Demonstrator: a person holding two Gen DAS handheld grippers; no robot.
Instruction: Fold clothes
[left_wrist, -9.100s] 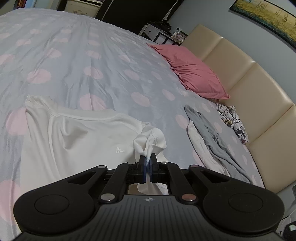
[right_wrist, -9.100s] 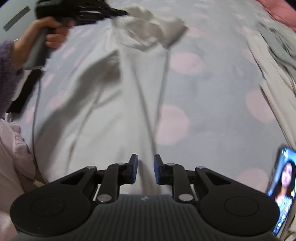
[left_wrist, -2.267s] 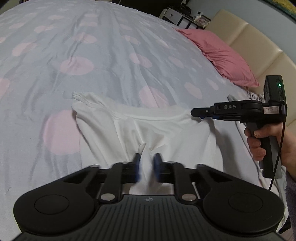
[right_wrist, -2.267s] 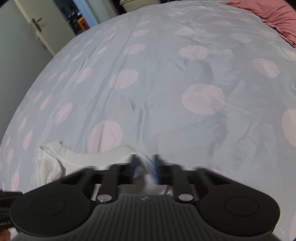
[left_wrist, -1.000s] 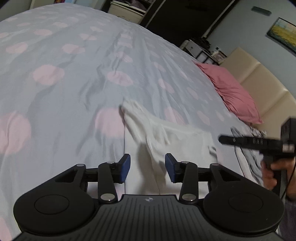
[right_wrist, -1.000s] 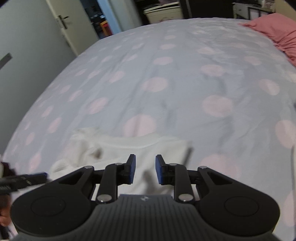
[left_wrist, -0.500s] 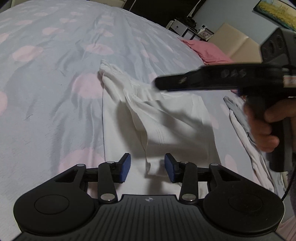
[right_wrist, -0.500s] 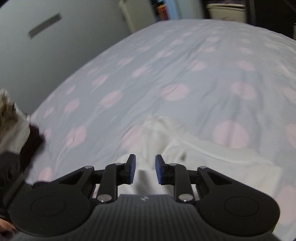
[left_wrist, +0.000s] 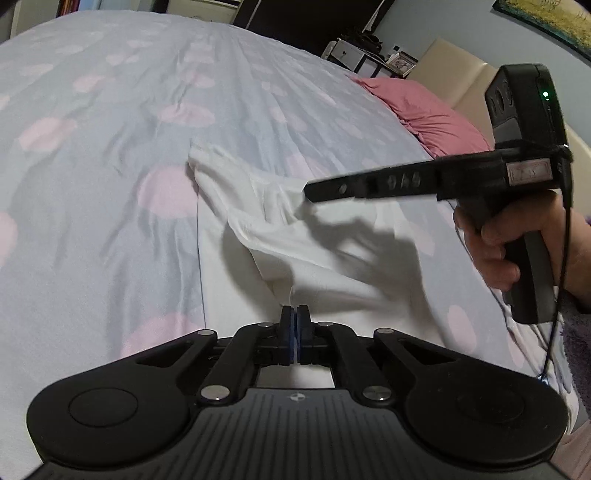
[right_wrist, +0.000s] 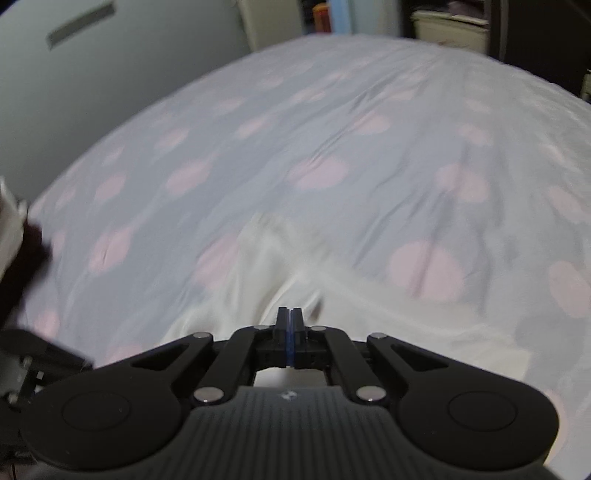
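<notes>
Left wrist view: the white garment (left_wrist: 295, 236) lies partly folded on the bed (left_wrist: 92, 147), whose grey cover carries pink dots. One layer is turned over on itself, with a ridge running from the far corner down toward the camera. The left gripper (left_wrist: 294, 334) has its blue pads pressed together at the garment's near folded edge; whether cloth is actually caught between them cannot be told from this angle. The right gripper (left_wrist: 314, 192), held in a hand (left_wrist: 509, 240), reaches across from the right with its tip at the raised fold of the upper layer. A pink pillow (left_wrist: 424, 114) lies well apart at the headboard end.

Right wrist view: the picture is blurred. The right gripper (right_wrist: 290, 332) shows its fingers closed together directly over the white fabric, which rises in a small peak toward them, suggesting a pinch on the cloth.

Assessment: the fabric appears thin, light and limp. It should drape and crease readily, and it will not hold shape unsupported. Hold is best taken at hems or fold corners, two points well apart, kept taut to prevent sagging.
</notes>
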